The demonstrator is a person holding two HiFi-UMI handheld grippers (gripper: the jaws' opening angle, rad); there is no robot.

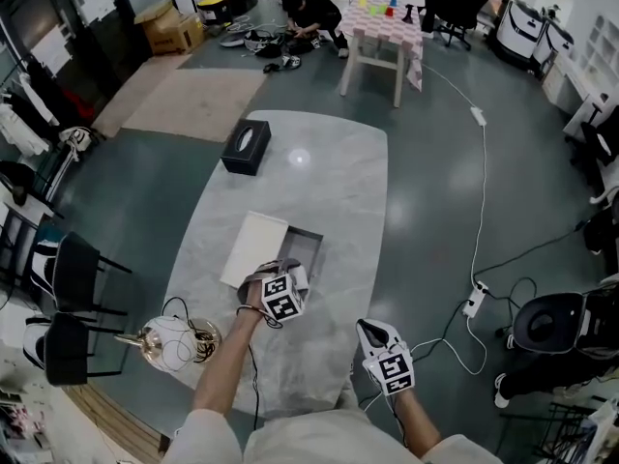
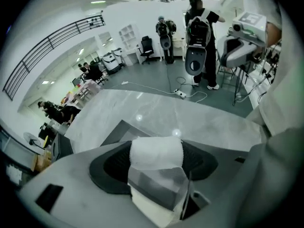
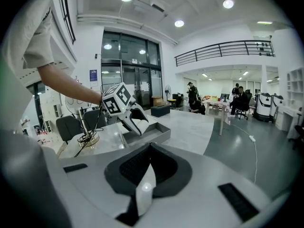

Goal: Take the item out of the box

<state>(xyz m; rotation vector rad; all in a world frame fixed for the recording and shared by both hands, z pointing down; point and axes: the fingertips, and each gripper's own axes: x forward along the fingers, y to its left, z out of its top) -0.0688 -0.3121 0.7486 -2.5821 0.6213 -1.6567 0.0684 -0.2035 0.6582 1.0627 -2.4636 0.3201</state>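
Room: large hall with a grey floor (image 1: 455, 162), glass doors and an upper balcony; people sit and crouch at 12 o'clock in the head view, far off.
Surface: long pale marbled table (image 1: 334, 177), running from 6 to 12 o'clock.
Item: white roll (image 2: 156, 152), soft-looking, its lower part under a greyish see-through wrap.
Item, place: between the jaws of the left gripper (image 1: 287, 273), at the near, 6 o'clock end of the box; whether it rests on the box floor or hangs free of it cannot be told.
Left gripper: jaws clamped on the white roll from both sides, pointing toward 12 o'clock over the box; the arm reaches in from 6 o'clock.
Box: shallow grey box (image 1: 308, 244), open, near the middle of the table.
Lid: flat white lid (image 1: 253, 248), lying at 9 o'clock of the box, right against it.
Right gripper: right gripper (image 1: 371, 330), jaws closed together with nothing between them; held at 5 o'clock of the box, by the table's near edge, well apart from the box.
Tissue box: black tissue box (image 1: 246, 147), at 11 o'clock of the box, well apart, on the table.
Dish: round metal dish with a coiled cable (image 1: 180, 341), at 8 o'clock of the box, at the table's near-left edge.
Chairs: two dark chairs (image 1: 75, 271), on the floor at 9 o'clock of the table.
Far table: checked table (image 1: 382, 22) with small coloured things on top, at 12 o'clock.
Power strip: white power strip (image 1: 474, 300) with trailing cables, on the floor at 3 o'clock.
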